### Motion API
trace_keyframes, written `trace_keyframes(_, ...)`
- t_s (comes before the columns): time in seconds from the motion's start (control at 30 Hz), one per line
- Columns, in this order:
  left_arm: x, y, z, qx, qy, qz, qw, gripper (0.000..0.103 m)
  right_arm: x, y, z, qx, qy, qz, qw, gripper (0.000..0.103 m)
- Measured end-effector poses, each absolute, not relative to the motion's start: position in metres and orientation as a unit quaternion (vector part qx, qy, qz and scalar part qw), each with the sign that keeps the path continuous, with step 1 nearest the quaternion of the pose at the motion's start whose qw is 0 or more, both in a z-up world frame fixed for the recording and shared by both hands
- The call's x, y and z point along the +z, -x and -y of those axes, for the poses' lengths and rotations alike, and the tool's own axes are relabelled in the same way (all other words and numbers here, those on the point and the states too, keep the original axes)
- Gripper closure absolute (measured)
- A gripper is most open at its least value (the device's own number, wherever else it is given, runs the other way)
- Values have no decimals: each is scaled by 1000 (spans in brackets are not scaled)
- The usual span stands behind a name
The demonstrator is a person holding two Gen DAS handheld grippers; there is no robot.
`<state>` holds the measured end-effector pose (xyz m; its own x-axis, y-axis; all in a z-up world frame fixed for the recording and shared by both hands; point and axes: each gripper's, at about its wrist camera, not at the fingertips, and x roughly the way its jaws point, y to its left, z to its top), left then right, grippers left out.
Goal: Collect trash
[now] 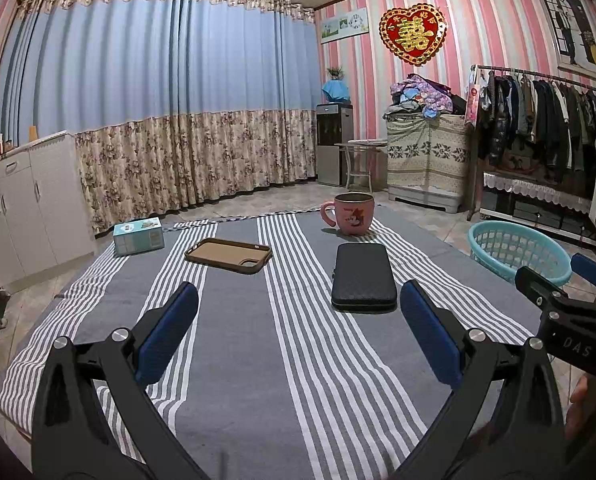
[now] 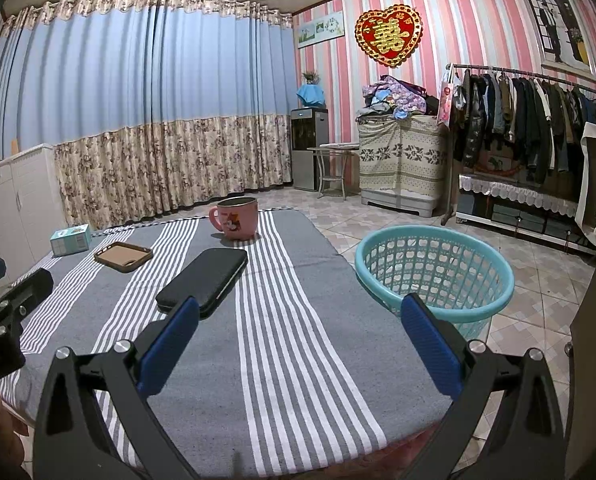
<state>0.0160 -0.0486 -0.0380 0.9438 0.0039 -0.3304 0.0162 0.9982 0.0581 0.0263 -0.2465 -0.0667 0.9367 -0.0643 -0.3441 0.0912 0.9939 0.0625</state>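
The small teal box [image 1: 138,236] lies at the far left corner of the striped worktop [image 1: 234,340], long axis running left to right. Right of it, the brown phone case [image 1: 228,255] lies flat, then the black wallet [image 1: 363,277], lengthwise near-to-far, with the pink mug [image 1: 353,213] beyond. The teal basket [image 2: 433,270] stands on the floor, right. The left gripper [image 1: 298,316] and right gripper [image 2: 299,322] both hover spread wide, empty.

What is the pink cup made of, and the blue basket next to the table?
The pink cup looks like glossy plastic outside with a metal liner: its inner rim shines grey like steel. That is a guess from the shine. The blue basket looks like moulded plastic, smooth and slightly shiny, with rows of cut-out holes in its wall.
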Motion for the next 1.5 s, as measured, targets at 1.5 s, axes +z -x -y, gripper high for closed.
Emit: trace_keyframes(1.5, -36, -21, 40, 2, -28, -164, 986, 5, -64, -27, 245, -39, -36, -173, 983, 4)
